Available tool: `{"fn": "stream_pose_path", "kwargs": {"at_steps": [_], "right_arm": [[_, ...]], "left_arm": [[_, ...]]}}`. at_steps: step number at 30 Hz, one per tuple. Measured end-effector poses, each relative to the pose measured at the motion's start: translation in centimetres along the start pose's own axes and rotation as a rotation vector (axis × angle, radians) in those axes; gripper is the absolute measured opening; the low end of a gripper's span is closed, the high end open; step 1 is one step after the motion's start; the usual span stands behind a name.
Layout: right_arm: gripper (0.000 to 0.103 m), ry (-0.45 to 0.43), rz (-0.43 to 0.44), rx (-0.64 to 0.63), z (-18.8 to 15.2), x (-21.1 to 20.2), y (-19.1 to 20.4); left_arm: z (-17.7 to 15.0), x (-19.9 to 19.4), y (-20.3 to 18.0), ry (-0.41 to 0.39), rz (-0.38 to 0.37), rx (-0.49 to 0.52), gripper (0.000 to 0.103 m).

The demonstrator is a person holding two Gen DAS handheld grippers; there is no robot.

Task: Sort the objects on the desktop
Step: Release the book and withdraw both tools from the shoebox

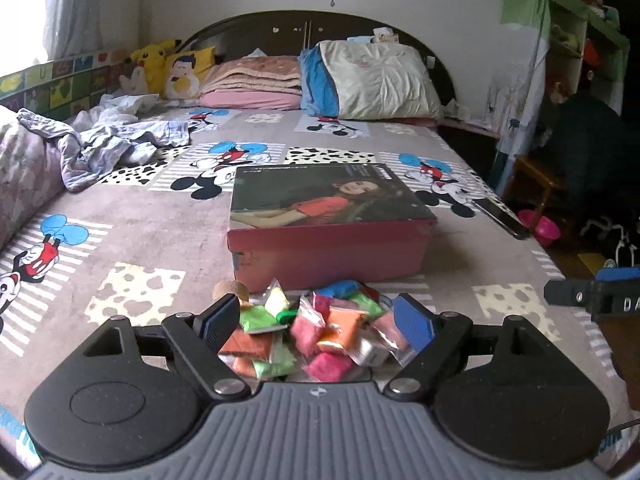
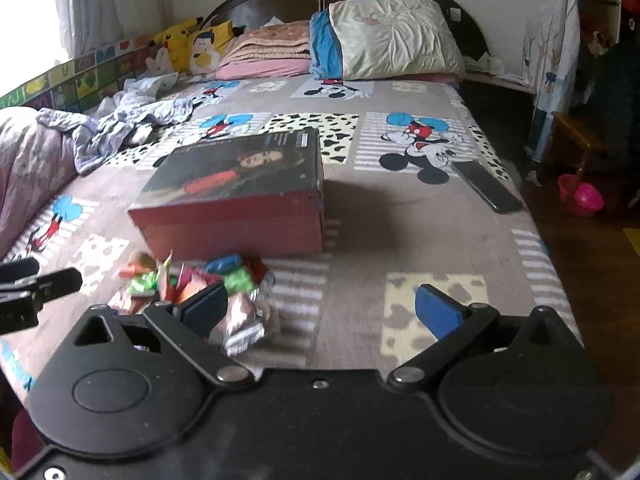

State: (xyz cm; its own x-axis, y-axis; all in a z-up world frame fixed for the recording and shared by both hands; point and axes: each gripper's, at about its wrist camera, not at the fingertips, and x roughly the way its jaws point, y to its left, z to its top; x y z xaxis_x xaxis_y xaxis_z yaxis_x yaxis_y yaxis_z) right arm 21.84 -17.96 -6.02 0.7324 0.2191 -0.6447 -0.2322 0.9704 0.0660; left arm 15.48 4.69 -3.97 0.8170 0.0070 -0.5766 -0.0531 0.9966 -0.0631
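While the pile of small plastic-wrapped clay packets point(image 1: 316, 328) lies loose on the bedspread point(image 1: 152, 240) just in front of the closed red box point(image 1: 328, 232), both tools stand spread and hold nothing: the left gripper point(image 1: 320, 320) brackets the pile between its blue pads, and the right gripper point(image 2: 324, 308) sits to the pile's right, its left finger near a silvery packet point(image 2: 244, 324). The box lid is on, so this layout fits either packets awaiting stowage or packets taken out for grouping by colour; the pictures do not settle which. For any pick from this pile, select a packet at the edge or on top, such as the pink one point(image 1: 328, 366) nearest the left tool. Align the pads across the packet's body, not its crinkled film margin, which is likely to slip. Close gently, since the contents look soft and deformable. Lift straight up to avoid dragging neighbours. Keep the two tools apart to avoid collision. A dark phone point(image 2: 486, 192) lies well clear at the bed's right edge.
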Motion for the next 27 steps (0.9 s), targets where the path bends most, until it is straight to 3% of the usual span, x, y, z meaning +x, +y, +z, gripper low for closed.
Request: {"fn": "stream_pose_path", "kwargs": {"at_steps": [12, 27], "right_arm": [[0.101, 0.012, 0.004, -0.003, -3.9, -4.8, 0.8], [0.101, -0.025, 0.011, -0.043, -5.3, -8.8, 3.6]], "left_arm": [[-2.7, -5.4, -1.6, -0.013, 0.02, 0.02, 0.084], [-5.4, -9.9, -1.6, -0.03, 0.049, -0.005, 0.084]]}}
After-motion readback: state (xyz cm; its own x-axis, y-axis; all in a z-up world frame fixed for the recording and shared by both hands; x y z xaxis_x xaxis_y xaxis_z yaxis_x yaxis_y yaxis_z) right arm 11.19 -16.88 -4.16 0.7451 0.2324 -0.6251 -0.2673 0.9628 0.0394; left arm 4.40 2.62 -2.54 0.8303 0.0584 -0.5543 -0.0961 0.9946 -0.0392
